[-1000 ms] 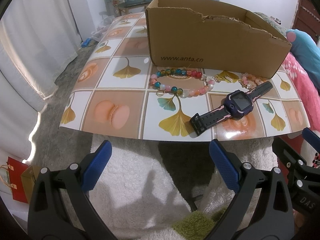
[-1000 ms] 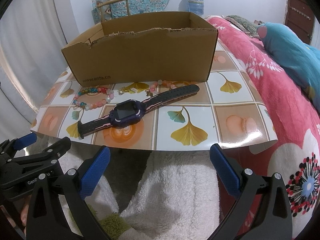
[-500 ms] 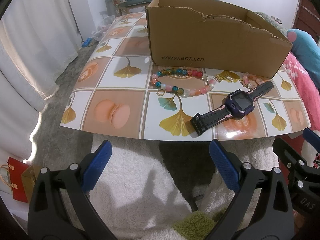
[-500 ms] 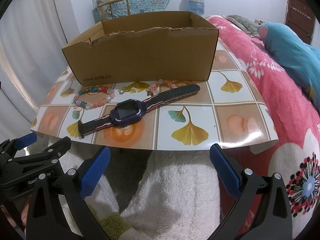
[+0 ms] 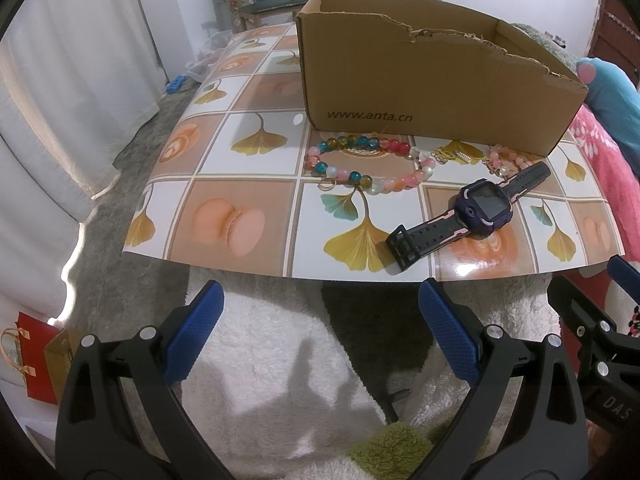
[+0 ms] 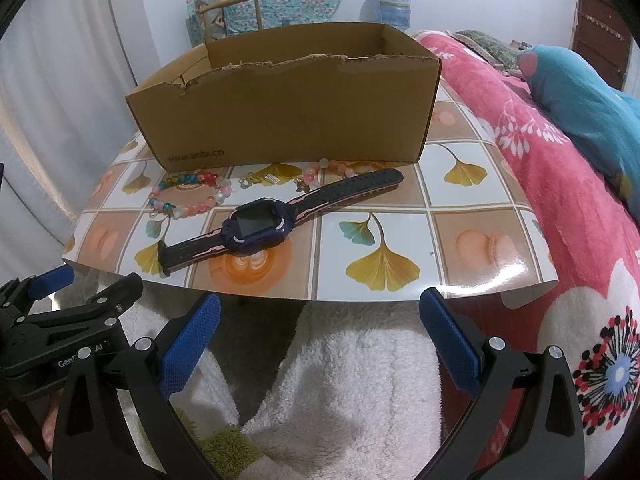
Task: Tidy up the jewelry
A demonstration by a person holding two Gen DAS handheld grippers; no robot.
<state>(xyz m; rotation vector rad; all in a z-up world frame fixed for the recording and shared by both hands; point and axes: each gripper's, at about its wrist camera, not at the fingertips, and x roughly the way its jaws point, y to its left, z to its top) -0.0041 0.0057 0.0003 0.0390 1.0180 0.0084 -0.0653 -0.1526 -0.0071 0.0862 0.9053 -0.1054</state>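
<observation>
Jewelry awaits sorting on a patterned table (image 5: 248,220): a watch (image 6: 260,230) near the front edge, a beaded bracelet (image 5: 368,164), a small gold piece (image 5: 450,156) and a pink bracelet (image 5: 506,160) against the cardboard box (image 5: 420,80). Left gripper (image 5: 320,332) and right gripper (image 6: 318,336) hover short of that edge, jaws spread, empty. Best approach is probably straddling the watch case, not its strap.

I see a purple watch (image 5: 486,208) lying flat, strap stretched diagonally. Behind it a colourful bead bracelet (image 5: 368,166), a small gold piece (image 5: 450,156) and a pink bracelet (image 5: 505,160) sit against the open cardboard box (image 5: 432,96).
</observation>
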